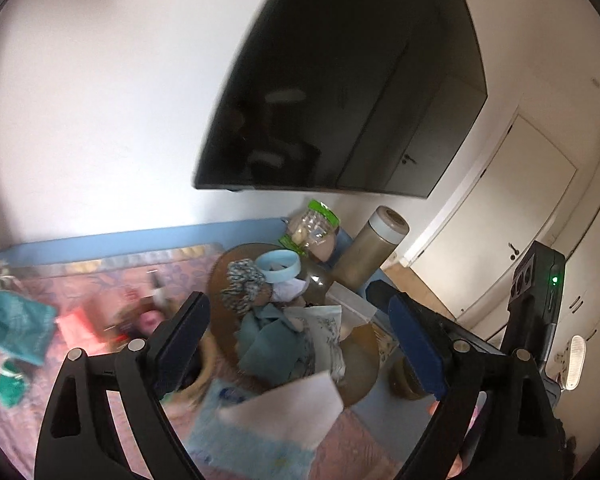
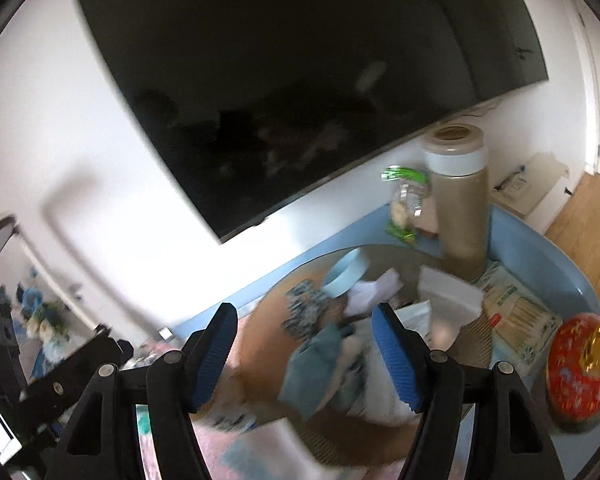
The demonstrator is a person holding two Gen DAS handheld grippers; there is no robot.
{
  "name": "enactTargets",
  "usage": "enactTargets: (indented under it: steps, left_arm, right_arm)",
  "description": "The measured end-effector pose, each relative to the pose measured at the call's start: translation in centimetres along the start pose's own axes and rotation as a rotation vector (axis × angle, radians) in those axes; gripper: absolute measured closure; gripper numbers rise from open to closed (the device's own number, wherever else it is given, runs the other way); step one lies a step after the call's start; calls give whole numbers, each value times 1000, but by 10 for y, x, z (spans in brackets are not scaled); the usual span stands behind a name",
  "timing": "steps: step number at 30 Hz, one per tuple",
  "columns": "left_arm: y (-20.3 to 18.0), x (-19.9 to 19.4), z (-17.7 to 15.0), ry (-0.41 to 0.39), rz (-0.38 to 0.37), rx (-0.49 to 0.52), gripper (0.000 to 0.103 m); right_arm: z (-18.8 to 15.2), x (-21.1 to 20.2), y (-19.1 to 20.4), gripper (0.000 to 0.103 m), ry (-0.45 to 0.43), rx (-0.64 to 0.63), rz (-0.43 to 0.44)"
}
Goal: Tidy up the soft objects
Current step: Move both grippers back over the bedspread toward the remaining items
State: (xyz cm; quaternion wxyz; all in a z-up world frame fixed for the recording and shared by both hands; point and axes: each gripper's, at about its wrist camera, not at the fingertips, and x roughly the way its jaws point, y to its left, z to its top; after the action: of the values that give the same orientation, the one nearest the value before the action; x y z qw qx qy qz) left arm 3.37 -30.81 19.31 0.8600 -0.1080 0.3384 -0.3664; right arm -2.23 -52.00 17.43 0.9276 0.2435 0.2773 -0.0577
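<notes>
While both your claws hang over the round woven tray [image 2: 268, 320], neither grips anything: left claw [image 1: 296, 320] is spread wide, right claw [image 2: 304, 344] is half open with the teal cloth [image 2: 316, 364] showing between its jaws, untouched. The soft stuff is heaped mid-tray, knitted piece [image 1: 244, 284] and white sock [image 2: 374, 290] included, probably so it stays together. One teal pouch [image 1: 16, 326] sits apart on the bedspread [image 1: 80, 280], near its left edge

My fingers [image 2: 216, 360] are black plastic frames with ribbed blue pads and round silver screws; the left gripper [image 1: 300, 344] looks the same.
</notes>
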Motion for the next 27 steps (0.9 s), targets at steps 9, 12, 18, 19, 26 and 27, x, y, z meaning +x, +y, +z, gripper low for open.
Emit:
enactTargets:
  steps: [9,12,18,19,26,27]
  left_arm:
    - [60,-116,-20,-123,117,-51,11]
    - [94,-149,-36,-151,242,-101,2]
    - [180,-187,-73,-150,469,-284,1]
    - [190,-192,-79,-151,487,-301,1]
    - [250,-167,-129,-54,608,-298,1]
    - [257,-162,-135,-35,608,-296,1]
  right_arm:
    - [-50,-33,84,35,-3,-143,113]
    - [-75,-33,119,34,13,-219,151]
    - [-138,-5,179,34,118,-359,214]
    - [-145,-1,185,34,136,-371,220]
    - [-205,57,208,34,261,-454,194]
    - [-214,69,206,34,287,-457,187]
